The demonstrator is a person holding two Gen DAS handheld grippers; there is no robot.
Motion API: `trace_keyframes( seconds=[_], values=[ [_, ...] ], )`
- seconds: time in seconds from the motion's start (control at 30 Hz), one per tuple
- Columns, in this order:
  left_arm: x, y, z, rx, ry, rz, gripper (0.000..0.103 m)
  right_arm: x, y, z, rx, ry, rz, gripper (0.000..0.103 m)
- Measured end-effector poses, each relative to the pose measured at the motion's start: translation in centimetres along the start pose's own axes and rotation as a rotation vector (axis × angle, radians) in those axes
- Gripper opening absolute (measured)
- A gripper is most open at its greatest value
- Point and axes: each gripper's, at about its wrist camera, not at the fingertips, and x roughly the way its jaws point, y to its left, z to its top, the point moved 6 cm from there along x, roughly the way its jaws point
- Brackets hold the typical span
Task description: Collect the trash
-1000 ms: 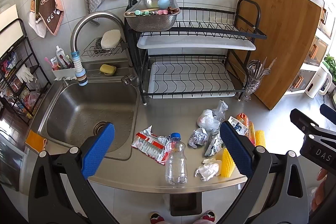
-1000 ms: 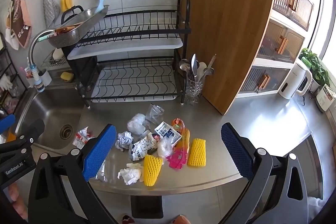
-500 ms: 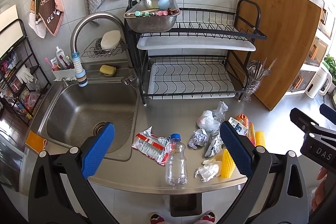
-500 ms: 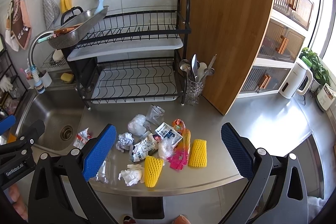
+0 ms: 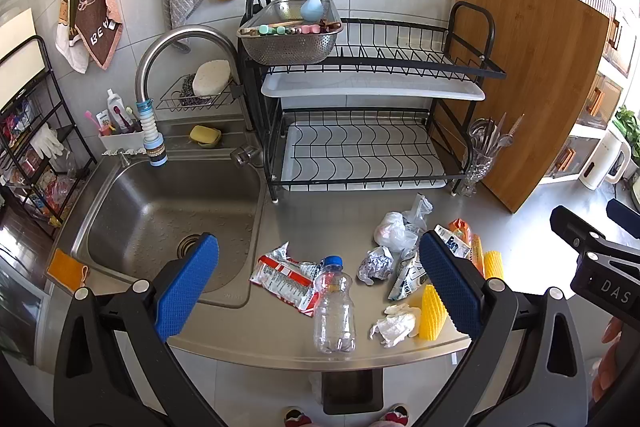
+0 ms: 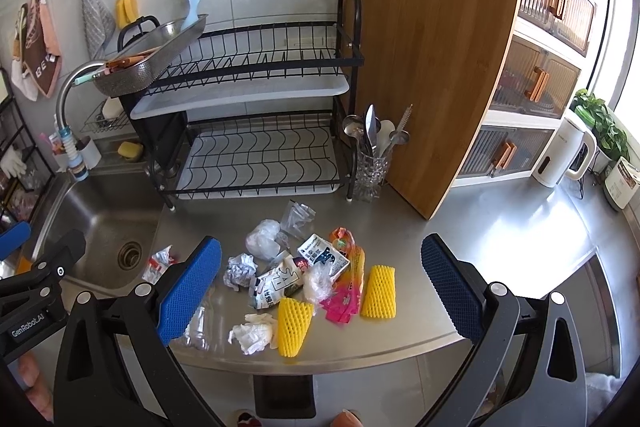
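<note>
- The trash heap (image 6: 304,271) crowds the front middle of the counter (image 6: 500,227), reaching almost to the front edge.
- The plastic bottle (image 5: 334,307) lies at the front edge, just left of the heap, with a red wrapper (image 5: 284,277) touching it.
- The dish rack (image 6: 256,123) and cutlery glass (image 6: 370,167) block the back edge.
- The cutting board (image 6: 432,67) leans upright behind the heap's right side.
- The counter's right half is bare up to the kettle (image 6: 566,151).
- A bare strip runs between rack and heap.
- The sink (image 5: 168,211) lies open on the left.
</note>
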Motion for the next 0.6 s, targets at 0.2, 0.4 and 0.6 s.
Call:
trace_keyframes(
  seconds=[0.2,0.4,0.6],
  values=[
    [-0.29,0.01,-0.43,-0.001,-0.004,0.003,0.095,-0.05,-0.06,-0.05,0.003,-0.002,0.002,0.1],
    [-0.3,-0.04,-0.34,0.001,-0.004,0.006,0.095,-0.2,0.04,0.01,0.0,-0.004,0.006,0.1],
    [-0.35,-0.04,-0.3,0.001,-0.007,0.006,0.095,-0.3,-0.14,0.04,0.005,-0.008,0.006,0.1]
  ],
)
